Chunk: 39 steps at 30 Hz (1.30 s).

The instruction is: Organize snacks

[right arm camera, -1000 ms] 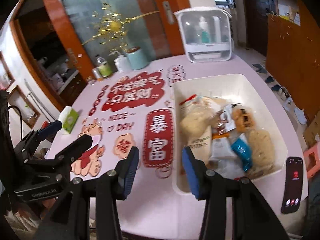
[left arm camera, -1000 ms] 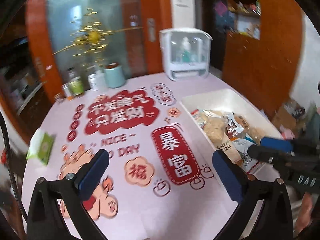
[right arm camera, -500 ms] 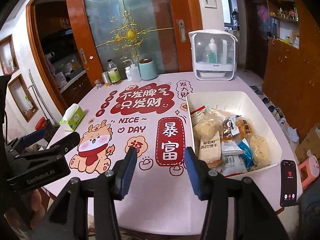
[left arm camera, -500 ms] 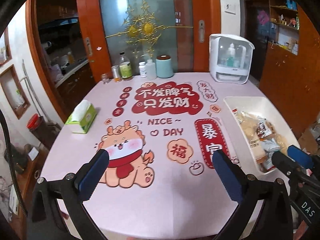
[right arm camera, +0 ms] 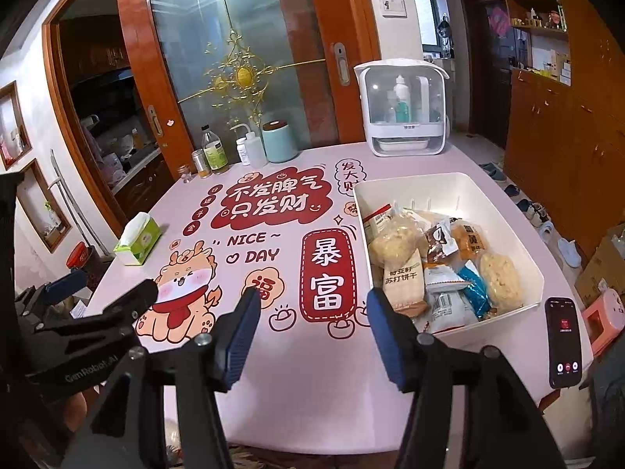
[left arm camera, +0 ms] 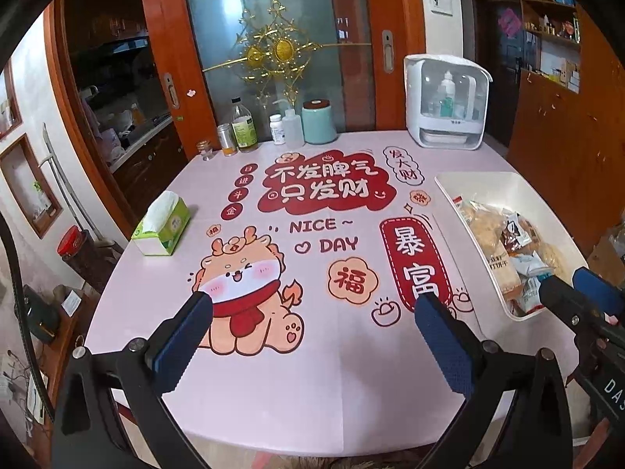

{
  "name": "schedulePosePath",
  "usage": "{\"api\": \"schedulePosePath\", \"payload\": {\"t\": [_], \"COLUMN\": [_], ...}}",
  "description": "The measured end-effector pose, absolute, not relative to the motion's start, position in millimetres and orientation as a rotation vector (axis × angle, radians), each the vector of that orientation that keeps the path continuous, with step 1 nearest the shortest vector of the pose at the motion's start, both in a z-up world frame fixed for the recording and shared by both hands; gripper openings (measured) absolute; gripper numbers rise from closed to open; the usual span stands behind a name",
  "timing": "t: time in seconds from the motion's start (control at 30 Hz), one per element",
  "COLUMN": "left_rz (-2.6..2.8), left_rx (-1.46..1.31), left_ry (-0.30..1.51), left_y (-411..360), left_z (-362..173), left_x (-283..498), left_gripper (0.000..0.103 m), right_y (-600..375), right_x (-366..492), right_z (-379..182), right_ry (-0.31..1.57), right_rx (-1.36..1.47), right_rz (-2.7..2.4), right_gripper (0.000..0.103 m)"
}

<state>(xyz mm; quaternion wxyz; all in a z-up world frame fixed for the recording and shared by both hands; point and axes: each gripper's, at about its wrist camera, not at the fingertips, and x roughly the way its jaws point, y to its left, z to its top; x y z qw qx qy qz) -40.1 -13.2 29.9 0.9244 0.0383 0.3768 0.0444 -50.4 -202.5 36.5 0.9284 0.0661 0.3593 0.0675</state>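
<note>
A white bin (right arm camera: 461,189) full of several snack packets (right arm camera: 404,269) stands on the right side of the pink table; it also shows in the left wrist view (left arm camera: 488,185) with its snack packets (left arm camera: 494,240). My left gripper (left arm camera: 312,312) is open and empty, held above the near table edge over the dragon print. My right gripper (right arm camera: 312,305) is open and empty, held above the near edge, just left of the bin. Each gripper shows at the side of the other's view.
A green tissue box (left arm camera: 162,226) sits at the table's left edge. Bottles and a teal canister (left arm camera: 318,121) line the far edge, beside a white dispenser cabinet (left arm camera: 447,105). A black phone (right arm camera: 562,342) lies at the near right corner.
Both grippers have pulled back and risen from the table, so more of it shows. The left view has swung left, off the bin. Both stay open.
</note>
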Motion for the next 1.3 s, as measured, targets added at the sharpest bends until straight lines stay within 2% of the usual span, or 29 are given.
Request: {"api": "schedulePosePath", "payload": {"t": [0.63,1.3], "left_rz": [0.102,0.08], "left_rx": [-0.082,-0.048], "left_ry": [0.786,0.805], "left_y": [-5,-34], "left_z": [16,16], "left_x": [-37,-39], "left_gripper": [0.103,0.103], "right_y": [-200,-222], "right_x": [-56,-55], "right_z": [31,24], "right_ry": [0.746,0.77], "right_rx": [0.071,0.09], "right_rz": [0.091,0.069], "right_gripper": [0.057,0.057]}}
